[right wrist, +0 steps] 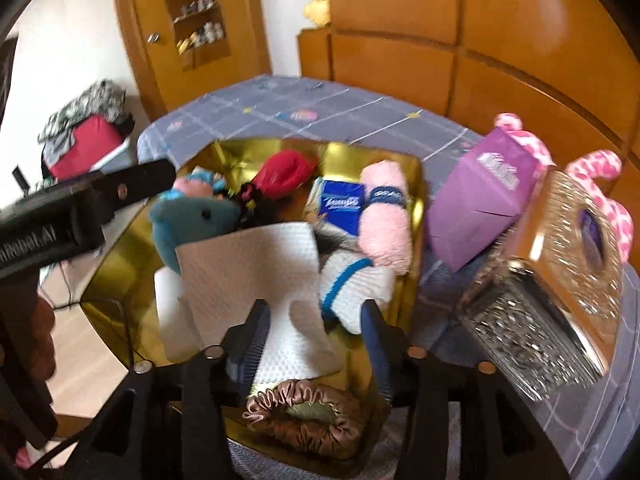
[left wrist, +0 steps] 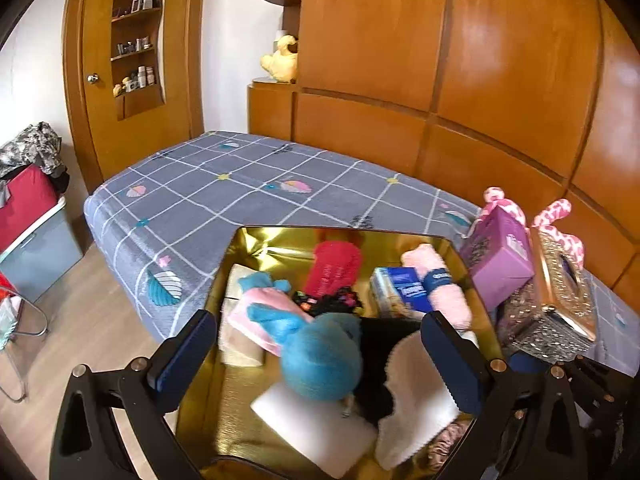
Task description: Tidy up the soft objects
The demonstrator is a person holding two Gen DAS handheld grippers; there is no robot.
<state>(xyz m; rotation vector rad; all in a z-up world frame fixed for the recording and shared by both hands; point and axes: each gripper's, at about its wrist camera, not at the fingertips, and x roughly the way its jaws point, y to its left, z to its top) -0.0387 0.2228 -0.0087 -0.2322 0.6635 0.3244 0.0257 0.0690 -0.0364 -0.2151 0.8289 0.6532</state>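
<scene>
On the grey checked bed, a gold box sits at the near edge and holds the soft things: a blue plush toy, a red pouch, a pink rolled towel, a white cloth and a brown scrunchie at its near wall. The left gripper hangs over the box with jaws spread wide around the blue plush toy, pads clear of it. The right gripper stands half open over the white cloth's near edge, gripping nothing.
</scene>
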